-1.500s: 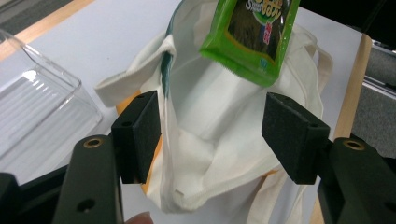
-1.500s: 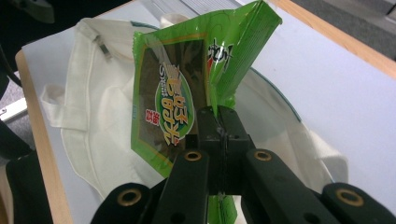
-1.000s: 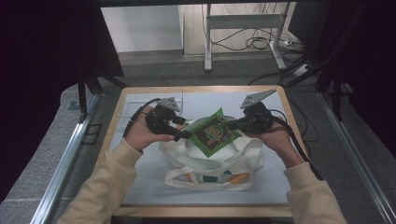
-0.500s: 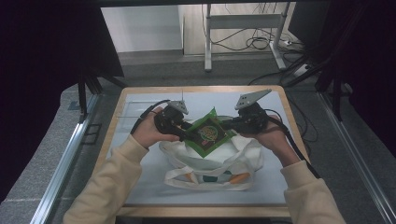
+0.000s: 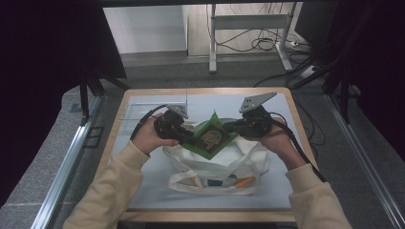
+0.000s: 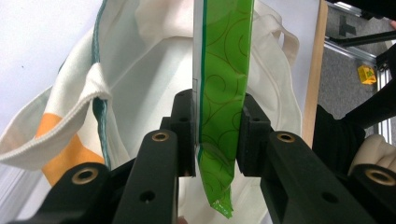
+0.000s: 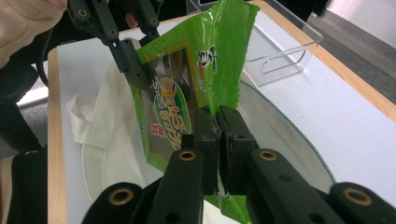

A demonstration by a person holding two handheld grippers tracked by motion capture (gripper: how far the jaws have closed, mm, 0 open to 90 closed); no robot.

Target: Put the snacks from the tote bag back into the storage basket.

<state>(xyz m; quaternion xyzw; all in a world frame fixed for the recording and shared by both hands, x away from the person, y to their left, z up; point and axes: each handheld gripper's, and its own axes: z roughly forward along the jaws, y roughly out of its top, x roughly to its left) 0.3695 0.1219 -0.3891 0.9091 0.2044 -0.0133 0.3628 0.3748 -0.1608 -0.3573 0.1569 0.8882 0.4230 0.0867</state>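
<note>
Green packet (image 5: 210,138): flat, glossy plastic snack pouch, bright green with a fine swirl pattern, a dark printed panel and lettering on its face; crimped, sealed edges. It is held up in the air between the two hand-held grippers, just above the cloth bag, tilted so one corner points up.
Left hand-held gripper (image 6: 217,135): black, matte, blocky jaws with brass-coloured screw inserts. The jaws have just been closing, and the packet's edge stands between them; the pads meet the film on both sides, so it is clamped on the green packet.
Right hand-held gripper (image 7: 218,140): same black build; jaws nearly together, pinching a thin fold of the green packet at its opposite side.
Cloth bag (image 5: 215,164): soft, off-white woven fabric tote, slumped and creased on the worktop, mouth open under the packet; broad stitched handles, a teal trim line, orange patches on its print.
Worktop (image 5: 143,191): flat, smooth pale sheet framed by a light wooden rim.
Clear stand (image 7: 280,51): transparent, hard plastic piece with bent edges, lying on the worktop beyond the bag.
Sleeves (image 5: 110,191): cream, knitted-looking, ribbed at the cuffs.
</note>
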